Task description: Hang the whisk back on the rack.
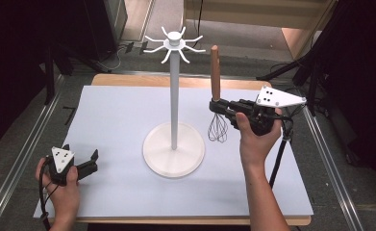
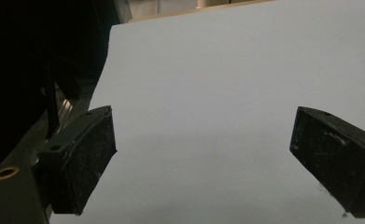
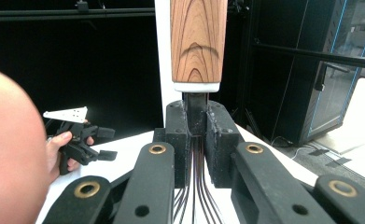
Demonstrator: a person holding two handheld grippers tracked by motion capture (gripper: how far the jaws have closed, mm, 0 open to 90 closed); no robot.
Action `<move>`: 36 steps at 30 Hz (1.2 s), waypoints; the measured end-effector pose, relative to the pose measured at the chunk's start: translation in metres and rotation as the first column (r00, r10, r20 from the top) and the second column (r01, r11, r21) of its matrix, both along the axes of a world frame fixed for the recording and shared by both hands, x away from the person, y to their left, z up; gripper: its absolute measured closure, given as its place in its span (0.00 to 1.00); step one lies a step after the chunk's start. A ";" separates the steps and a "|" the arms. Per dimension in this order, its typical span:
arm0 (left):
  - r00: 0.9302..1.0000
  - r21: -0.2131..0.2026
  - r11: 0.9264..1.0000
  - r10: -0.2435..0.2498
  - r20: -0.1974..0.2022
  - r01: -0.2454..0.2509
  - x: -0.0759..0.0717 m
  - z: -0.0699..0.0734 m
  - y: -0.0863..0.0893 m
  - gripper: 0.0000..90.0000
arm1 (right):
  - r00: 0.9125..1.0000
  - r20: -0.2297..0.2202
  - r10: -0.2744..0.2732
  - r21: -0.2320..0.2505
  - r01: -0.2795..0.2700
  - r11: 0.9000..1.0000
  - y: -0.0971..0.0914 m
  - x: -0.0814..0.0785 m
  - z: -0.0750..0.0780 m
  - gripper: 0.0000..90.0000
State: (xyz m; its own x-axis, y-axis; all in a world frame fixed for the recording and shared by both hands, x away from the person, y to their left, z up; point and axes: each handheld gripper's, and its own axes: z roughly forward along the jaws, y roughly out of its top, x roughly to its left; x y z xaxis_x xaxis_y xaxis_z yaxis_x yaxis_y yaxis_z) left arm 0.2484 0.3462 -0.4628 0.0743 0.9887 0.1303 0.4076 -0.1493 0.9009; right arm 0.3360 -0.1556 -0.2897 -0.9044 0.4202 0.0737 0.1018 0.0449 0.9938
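Beside white stand (image 1: 174, 120): right tongs (image 1: 219, 107) clamp whisk (image 1: 216, 96) upright at its neck; left tongs (image 1: 93, 161) gape empty above bench (image 1: 113, 115).

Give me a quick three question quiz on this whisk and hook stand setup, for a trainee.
1. True or false: the right gripper is shut on the whisk.
2. Which end of the whisk points up? A) wooden handle B) wire loops
3. What state are the left gripper's jaws in?

Key:
1. True; its jaws clamp the neck just below the handle.
2. A; the wires hang down, right of the white stand.
3. Open, with nothing between them, over the white mat.
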 end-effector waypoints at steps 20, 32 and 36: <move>1.000 -0.001 1.000 0.000 0.000 0.000 0.000 0.000 0.000 0.08 | 1.000 0.010 0.022 0.029 -0.022 0.999 0.004 -0.001 0.006 0.92; 1.000 0.000 1.000 -0.001 0.000 0.001 0.000 0.000 0.000 0.08 | 0.999 0.007 0.036 0.035 -0.036 0.999 0.008 -0.001 0.009 0.92; 1.000 0.000 1.000 -0.001 0.000 0.001 0.000 0.000 0.000 0.08 | 0.999 0.009 0.038 0.033 -0.039 0.999 0.010 -0.001 0.009 0.92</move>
State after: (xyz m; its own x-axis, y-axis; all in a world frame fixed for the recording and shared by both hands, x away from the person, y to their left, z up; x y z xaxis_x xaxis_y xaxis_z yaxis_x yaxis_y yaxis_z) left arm 0.2481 0.3462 -0.4626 0.0750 0.9886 0.1306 0.4074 -0.1499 0.9009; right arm 0.3351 -0.1458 -0.2803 -0.9206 0.3825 0.0791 0.0921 0.0157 0.9956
